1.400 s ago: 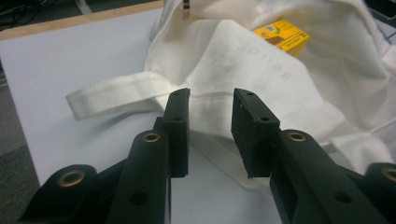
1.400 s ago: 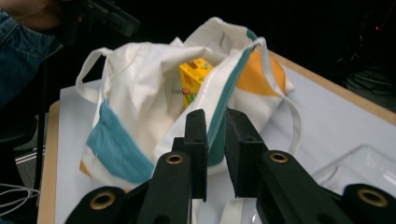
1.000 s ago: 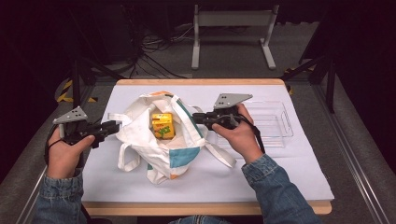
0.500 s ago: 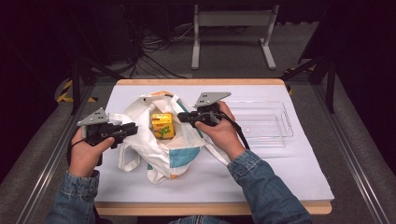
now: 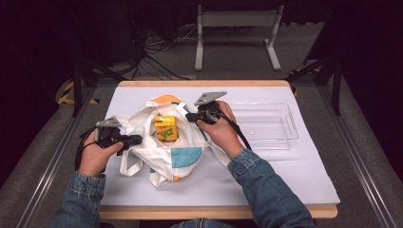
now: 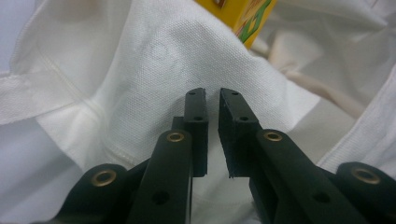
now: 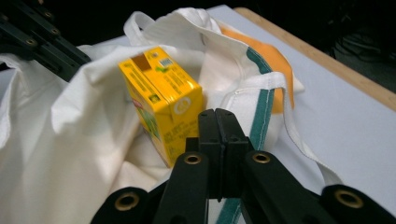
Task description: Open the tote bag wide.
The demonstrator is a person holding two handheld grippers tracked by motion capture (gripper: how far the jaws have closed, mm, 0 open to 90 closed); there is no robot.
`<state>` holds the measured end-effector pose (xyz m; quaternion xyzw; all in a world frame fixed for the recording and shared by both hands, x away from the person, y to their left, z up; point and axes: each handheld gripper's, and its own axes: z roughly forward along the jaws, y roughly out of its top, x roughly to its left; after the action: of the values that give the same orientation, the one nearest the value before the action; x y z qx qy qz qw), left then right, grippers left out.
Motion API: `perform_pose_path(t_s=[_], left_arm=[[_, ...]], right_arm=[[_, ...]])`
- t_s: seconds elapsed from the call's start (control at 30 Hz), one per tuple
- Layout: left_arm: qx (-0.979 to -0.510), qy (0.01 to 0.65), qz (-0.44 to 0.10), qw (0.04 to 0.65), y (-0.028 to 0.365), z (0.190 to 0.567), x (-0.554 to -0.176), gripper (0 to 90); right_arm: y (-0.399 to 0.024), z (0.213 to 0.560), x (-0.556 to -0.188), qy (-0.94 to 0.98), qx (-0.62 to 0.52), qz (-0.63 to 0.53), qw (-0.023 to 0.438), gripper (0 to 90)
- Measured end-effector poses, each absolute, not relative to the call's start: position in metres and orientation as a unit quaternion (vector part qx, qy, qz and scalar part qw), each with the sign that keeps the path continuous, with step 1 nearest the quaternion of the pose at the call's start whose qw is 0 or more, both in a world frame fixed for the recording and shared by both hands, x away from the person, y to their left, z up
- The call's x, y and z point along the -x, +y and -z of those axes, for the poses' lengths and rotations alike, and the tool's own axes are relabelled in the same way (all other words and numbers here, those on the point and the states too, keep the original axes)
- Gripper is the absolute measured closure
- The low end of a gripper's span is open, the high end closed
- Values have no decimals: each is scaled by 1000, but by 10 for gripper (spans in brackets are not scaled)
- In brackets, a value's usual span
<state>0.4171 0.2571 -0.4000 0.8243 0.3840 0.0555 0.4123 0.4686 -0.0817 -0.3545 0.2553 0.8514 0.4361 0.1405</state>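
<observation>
Left gripper [image 5: 134, 139] is sliding in toward the white canvas tote bag [image 5: 142, 124], jaws narrowly apart; right gripper [image 5: 190, 116], jaws closed, is closing on the yellow juice carton [image 5: 166, 128].

The high view is looking down from above the table [image 5: 285, 180]; both gripper views are sitting close over the tote bag [image 5: 157, 142], sharing the yellow carton [image 7: 161, 100].

A clear rectangular plastic tray [image 5: 285, 124] lies on the white-covered wooden table [image 5: 285, 185], right of centre, near the far edge.
</observation>
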Motion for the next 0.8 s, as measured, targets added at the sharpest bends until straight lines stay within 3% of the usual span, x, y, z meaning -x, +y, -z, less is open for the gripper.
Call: perform_pose_path(t_s=[0.5, 0.8], left_arm=[[-835, 394, -36, 382, 259, 410, -422, 794], [-822, 389, -54, 413, 269, 390, -415, 636]], right_arm=[[-80, 377, -476, 871, -312, -364, 106, 895], [-86, 368, -470, 859, -291, -406, 112, 885]])
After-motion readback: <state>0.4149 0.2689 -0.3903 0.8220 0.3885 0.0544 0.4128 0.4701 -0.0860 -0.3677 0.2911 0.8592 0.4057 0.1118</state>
